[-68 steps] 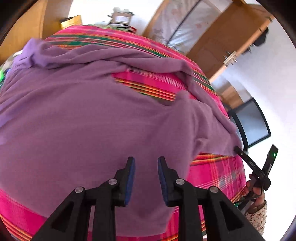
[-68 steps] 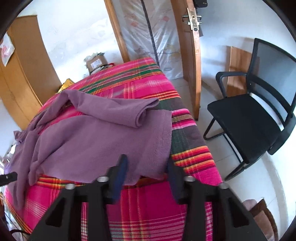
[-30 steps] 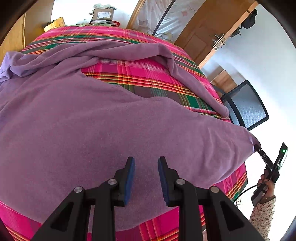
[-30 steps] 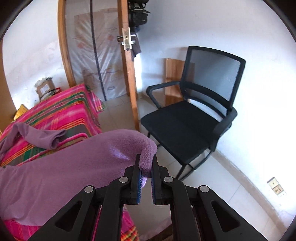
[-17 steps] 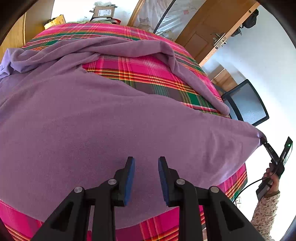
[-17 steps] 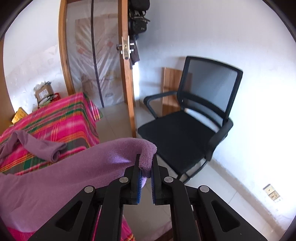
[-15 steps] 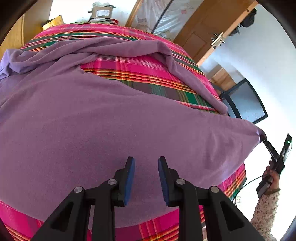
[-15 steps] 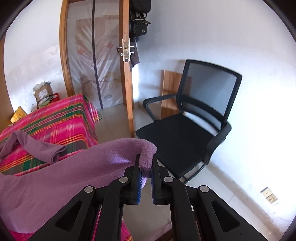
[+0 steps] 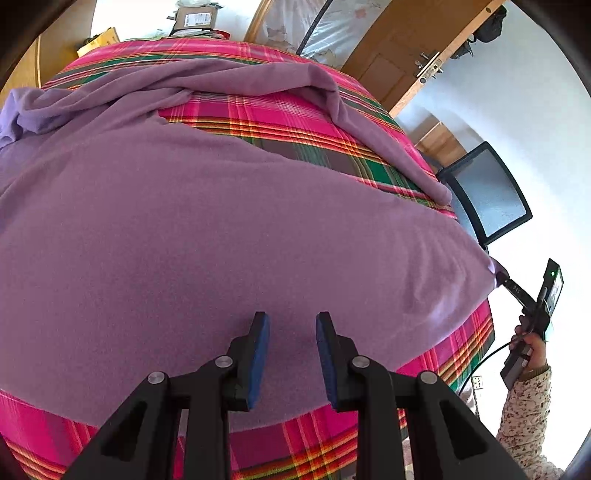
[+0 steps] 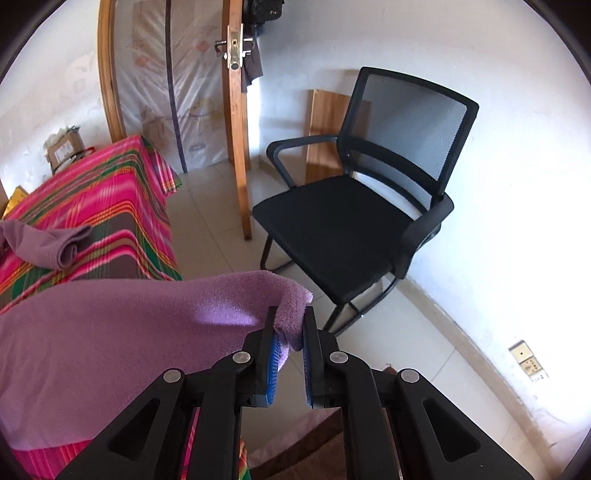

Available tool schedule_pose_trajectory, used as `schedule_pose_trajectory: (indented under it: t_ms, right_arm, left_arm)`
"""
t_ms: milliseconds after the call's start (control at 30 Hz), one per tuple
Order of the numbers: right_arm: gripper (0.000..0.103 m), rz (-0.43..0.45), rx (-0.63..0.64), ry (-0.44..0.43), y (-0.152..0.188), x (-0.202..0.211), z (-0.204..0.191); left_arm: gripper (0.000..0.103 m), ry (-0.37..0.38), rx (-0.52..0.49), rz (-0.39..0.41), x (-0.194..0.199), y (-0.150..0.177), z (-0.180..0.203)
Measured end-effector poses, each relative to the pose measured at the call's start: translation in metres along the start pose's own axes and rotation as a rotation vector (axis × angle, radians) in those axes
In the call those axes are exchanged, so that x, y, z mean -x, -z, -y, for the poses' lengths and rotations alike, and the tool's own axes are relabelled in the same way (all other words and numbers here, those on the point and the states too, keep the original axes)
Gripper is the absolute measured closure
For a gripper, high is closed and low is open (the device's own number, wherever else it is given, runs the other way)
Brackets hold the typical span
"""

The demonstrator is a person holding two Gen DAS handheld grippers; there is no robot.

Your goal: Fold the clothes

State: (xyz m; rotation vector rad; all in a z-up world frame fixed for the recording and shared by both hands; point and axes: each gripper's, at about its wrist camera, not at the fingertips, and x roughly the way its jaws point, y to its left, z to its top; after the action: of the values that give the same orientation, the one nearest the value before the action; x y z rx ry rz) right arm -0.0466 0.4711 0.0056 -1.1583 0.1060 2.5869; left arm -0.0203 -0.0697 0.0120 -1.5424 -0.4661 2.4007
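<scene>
Vs a sec ago: my right gripper [image 10: 290,328] has just been opening, so the gap between its blue pads is wider than before, with the corner of the purple garment [image 10: 122,332] between them. Cloth looks slack there, draped over the left pad and hanging in the gap, not clearly pinched; the right pad seems to stand off it. The rest of the scene is much the same: chair [image 10: 354,206] and door in about the same spots, garment spread the same way on the bed.

Left gripper [image 9: 291,347]: jaws part spread, nothing between them, same as in the earlier pics. It hovers over the near edge of the garment [image 9: 207,236]; pads sit above the fabric, can't tell if tips touch.

Garment lies across the pink plaid bedspread [image 9: 280,122], its body wide and fairly flat, a sleeve curving along the far side to the right edge. Its right corner is pulled out off the bed's edge toward my right gripper [image 9: 500,278], held by a hand [image 9: 530,341] in a floral sleeve.

Writing: a small white mark on the right gripper's finger in the left view, too small to read. Cardboard box [image 9: 194,16] at the far end has a label, unreadable.
</scene>
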Motion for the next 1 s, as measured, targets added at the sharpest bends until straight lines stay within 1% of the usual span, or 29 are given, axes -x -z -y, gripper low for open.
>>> schedule_pose_trajectory:
  t_ms: [167, 233, 300, 367, 500, 533, 567, 667, 767, 833, 900, 967, 1000]
  right_arm:
    - [0.087, 0.004, 0.006, 0.038, -0.002, 0.007, -0.005]
    - [0.084, 0.024, 0.011, 0.069, -0.004, 0.015, -0.008]
    - [0.084, 0.054, 0.027, 0.094, -0.005, 0.025, -0.014]
    - [0.084, 0.087, 0.041, 0.077, -0.006, 0.039, -0.024]
    - [0.084, 0.181, 0.102, 0.009, -0.004, 0.07, -0.055]
    - [0.082, 0.198, 0.122, -0.057, -0.002, 0.078, -0.066]
    - [0.081, 0.195, 0.154, -0.125, 0.003, 0.082, -0.079]
    - [0.08, 0.161, 0.262, -0.3, 0.019, 0.087, -0.118]
    - [0.08, 0.124, 0.363, -0.383, 0.039, 0.087, -0.154]
    - [0.08, 0.104, 0.42, -0.416, 0.05, 0.086, -0.171]
    - [0.08, 0.105, 0.472, -0.447, 0.06, 0.09, -0.183]
    - [0.08, 0.132, 0.533, -0.495, 0.069, 0.099, -0.196]
    - [0.08, 0.14, 0.56, -0.523, 0.074, 0.104, -0.203]
  left_arm:
    - [0.076, 0.02, 0.0, -0.016, 0.004, 0.005, -0.007]
    - [0.076, 0.037, 0.001, -0.025, 0.008, 0.01, -0.011]
    - [0.076, 0.045, 0.002, -0.033, 0.012, 0.014, -0.016]
    - [0.076, 0.045, -0.013, -0.036, 0.015, 0.018, -0.018]
    - [0.076, 0.048, -0.04, -0.049, 0.021, 0.026, -0.02]
    - [0.076, 0.054, -0.042, -0.054, 0.022, 0.029, -0.022]
    - [0.076, 0.061, -0.037, -0.052, 0.024, 0.031, -0.024]
    - [0.076, 0.084, -0.011, -0.048, 0.03, 0.036, -0.033]
    - [0.076, 0.077, 0.033, -0.026, 0.039, 0.04, -0.048]
    - [0.076, 0.042, 0.085, 0.016, 0.053, 0.044, -0.065]
    - [0.076, 0.02, 0.164, 0.081, 0.071, 0.047, -0.089]
    - [0.076, -0.003, 0.246, 0.149, 0.09, 0.05, -0.113]
    - [0.075, -0.027, 0.304, 0.194, 0.103, 0.053, -0.129]
